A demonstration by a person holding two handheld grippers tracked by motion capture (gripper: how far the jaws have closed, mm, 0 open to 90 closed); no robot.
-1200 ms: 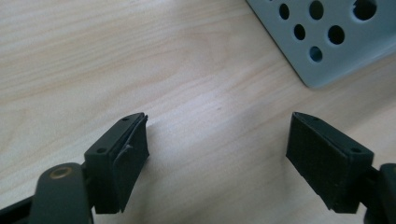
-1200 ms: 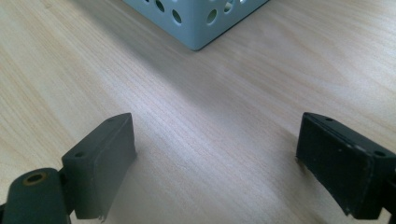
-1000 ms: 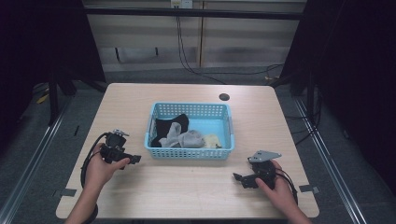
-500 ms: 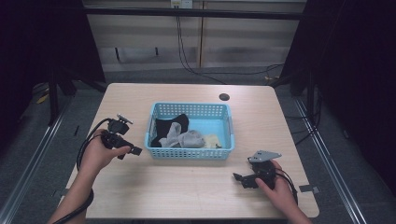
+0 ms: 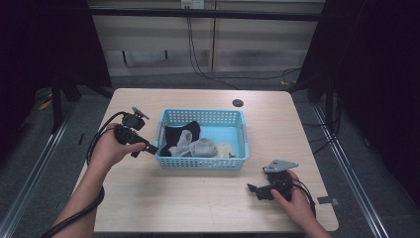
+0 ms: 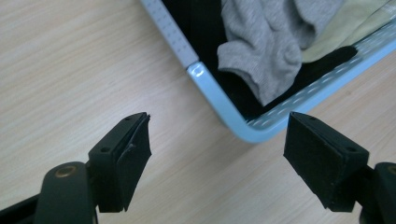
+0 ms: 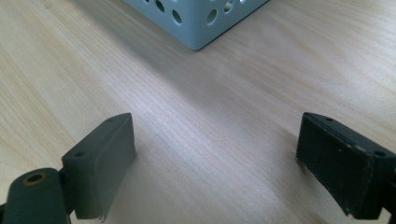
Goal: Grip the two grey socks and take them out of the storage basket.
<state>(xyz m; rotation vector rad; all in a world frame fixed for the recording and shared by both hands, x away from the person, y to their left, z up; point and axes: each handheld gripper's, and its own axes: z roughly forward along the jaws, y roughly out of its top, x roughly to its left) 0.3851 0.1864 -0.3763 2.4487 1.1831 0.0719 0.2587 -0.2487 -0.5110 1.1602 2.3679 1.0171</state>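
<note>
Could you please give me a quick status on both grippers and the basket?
Left gripper open, at the basket corner. Right gripper open, low over the table. Socks in basket, untouched. Nothing in the way.

The left tongs (image 5: 150,148) are now farther and further right than a second ago, up at the blue basket's (image 5: 200,163) near-left corner (jaws wide apart).
</note>
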